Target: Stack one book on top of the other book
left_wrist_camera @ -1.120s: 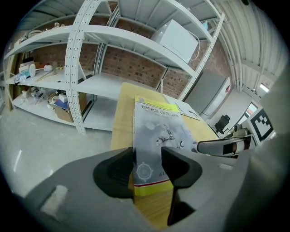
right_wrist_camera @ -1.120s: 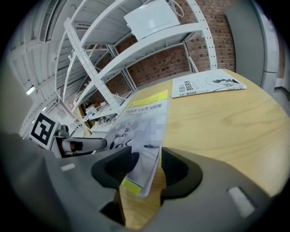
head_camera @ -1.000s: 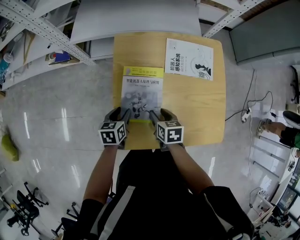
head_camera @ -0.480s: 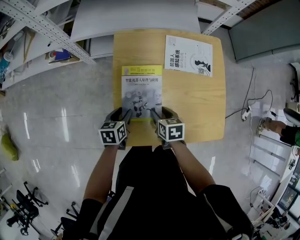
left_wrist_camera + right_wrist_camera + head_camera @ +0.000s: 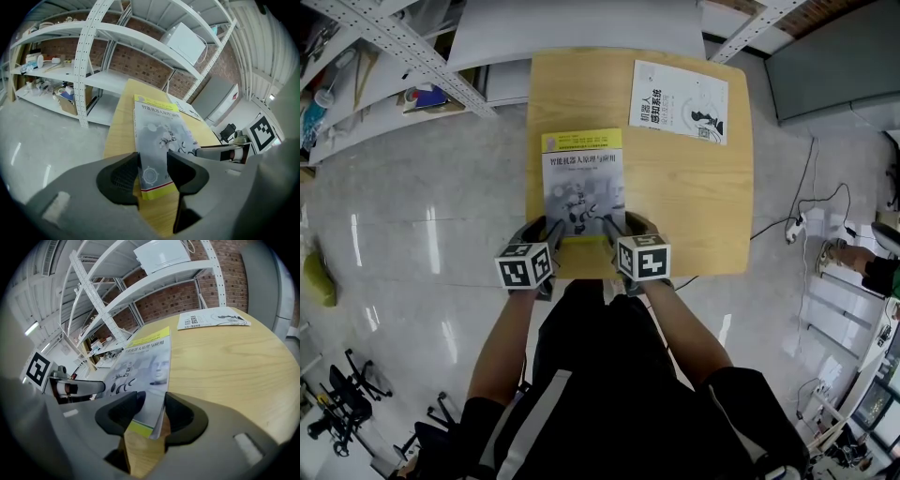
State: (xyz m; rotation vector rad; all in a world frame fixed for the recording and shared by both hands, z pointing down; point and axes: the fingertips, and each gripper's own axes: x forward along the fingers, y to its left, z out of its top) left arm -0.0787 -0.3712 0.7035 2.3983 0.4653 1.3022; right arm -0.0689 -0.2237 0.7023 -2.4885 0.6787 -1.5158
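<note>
Glossy grey floor (image 5: 412, 244) all round, white metal shelving (image 5: 89, 70) against a brick wall, and in the middle the pale wooden surface (image 5: 694, 206). Two books lie on it, well apart: the yellow-and-grey book (image 5: 584, 187) sits near our front edge, the white book (image 5: 679, 101) up in the far right corner.

We've got the left gripper (image 5: 152, 171) at the near left corner of the yellow-and-grey book, jaws pinched on it by the spine. The right gripper (image 5: 150, 416) mirrors it at the near right corner, jaws closed on the page edge.

Here's the worry: we only have two corners of a soft cover. Lift it and the far end will likely sag and drag on the wood. If the right jaws hold just some of the pages, the book could fan open. It could also shove the white book off that far corner.

Containers? None on the surface. There's one open cardboard box (image 5: 69, 97) on a low shelf, with something blue inside, too small to name.
</note>
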